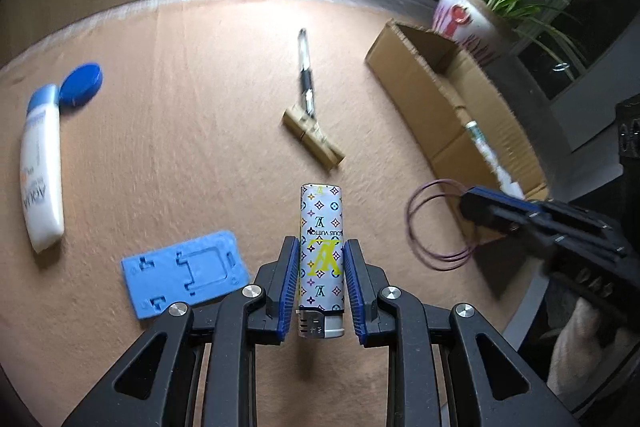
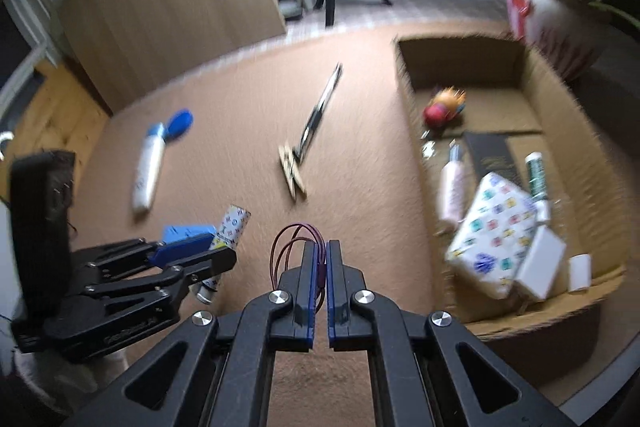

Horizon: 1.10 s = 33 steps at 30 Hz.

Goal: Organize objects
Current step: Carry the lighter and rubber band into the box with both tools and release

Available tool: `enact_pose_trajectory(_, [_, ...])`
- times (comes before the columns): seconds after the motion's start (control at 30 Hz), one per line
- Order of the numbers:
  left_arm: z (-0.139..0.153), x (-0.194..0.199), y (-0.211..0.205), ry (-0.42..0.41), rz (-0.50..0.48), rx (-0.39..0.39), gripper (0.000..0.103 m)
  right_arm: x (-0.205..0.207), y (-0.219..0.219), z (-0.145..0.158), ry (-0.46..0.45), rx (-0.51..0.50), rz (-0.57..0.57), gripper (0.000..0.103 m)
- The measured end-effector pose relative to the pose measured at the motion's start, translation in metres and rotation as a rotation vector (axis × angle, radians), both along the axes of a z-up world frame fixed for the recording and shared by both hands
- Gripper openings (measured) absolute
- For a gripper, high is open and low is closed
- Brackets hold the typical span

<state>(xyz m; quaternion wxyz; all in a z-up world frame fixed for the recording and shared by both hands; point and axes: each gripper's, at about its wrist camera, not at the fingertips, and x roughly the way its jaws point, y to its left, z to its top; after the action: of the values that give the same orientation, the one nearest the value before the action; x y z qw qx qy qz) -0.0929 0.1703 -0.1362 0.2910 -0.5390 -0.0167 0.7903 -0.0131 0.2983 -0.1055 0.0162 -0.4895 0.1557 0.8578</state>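
Note:
My left gripper (image 1: pixel 321 247) is shut on a patterned lighter (image 1: pixel 321 227), which stands upright between the blue pads above the tan cloth. In the right wrist view that lighter (image 2: pixel 232 225) shows at the left in the other gripper (image 2: pixel 200 255). My right gripper (image 2: pixel 321 247) is shut on a thin maroon hair tie (image 2: pixel 294 239), whose loops hang out past the fingertips. From the left wrist view the hair tie (image 1: pixel 436 223) dangles from the right gripper (image 1: pixel 468 203) beside the cardboard box (image 1: pixel 420 83).
On the cloth lie a white lotion tube (image 1: pixel 42 167), a blue lid (image 1: pixel 81 85), a blue foam tray (image 1: pixel 184 271), a pen (image 1: pixel 306 75) and a wooden clothespin (image 1: pixel 314 139). The box (image 2: pixel 408 99) holds several items. A potted plant (image 1: pixel 476 19) stands behind it.

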Motion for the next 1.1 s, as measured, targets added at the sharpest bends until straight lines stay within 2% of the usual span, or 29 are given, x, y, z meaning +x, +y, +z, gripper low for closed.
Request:
enact_pose_trajectory(0.2, [0.031,-0.007,0.023,0.056,-0.036,0.035,0.024,0.014,0.035,0.035,0.082,0.052,-0.094,0.004])
enact_pose_trajectory(0.33, [0.047,-0.015,0.049,0.087,-0.068,0.049,0.024,0.024,0.061,0.045,0.1,0.085,-0.154,0.004])
enact_pose_trajectory(0.53, [0.059,-0.027,0.103,0.118,-0.125,0.055,0.024,0.033,0.1,0.044,0.095,0.108,-0.227,0.004])
enact_pose_trajectory(0.77, [0.057,-0.037,0.166,0.127,-0.179,0.042,0.024,0.032,0.13,0.029,0.067,0.114,-0.266,0.004])
enact_pose_trajectory(0.97, [0.05,-0.042,0.199,0.124,-0.194,0.022,0.025,0.035,0.143,0.021,0.054,0.114,-0.274,0.004])
enact_pose_trajectory(1.03, [0.05,-0.043,0.201,0.127,-0.187,0.016,0.025,0.034,0.146,0.019,0.049,0.105,-0.261,0.007])
enact_pose_trajectory(1.07, [0.05,-0.044,0.201,0.125,-0.179,0.017,0.026,0.033,0.146,0.018,0.04,0.1,-0.253,0.012])
enact_pose_trajectory(1.1, [0.05,-0.046,0.201,0.116,-0.167,0.015,0.037,0.033,0.146,0.017,0.034,0.096,-0.248,0.029])
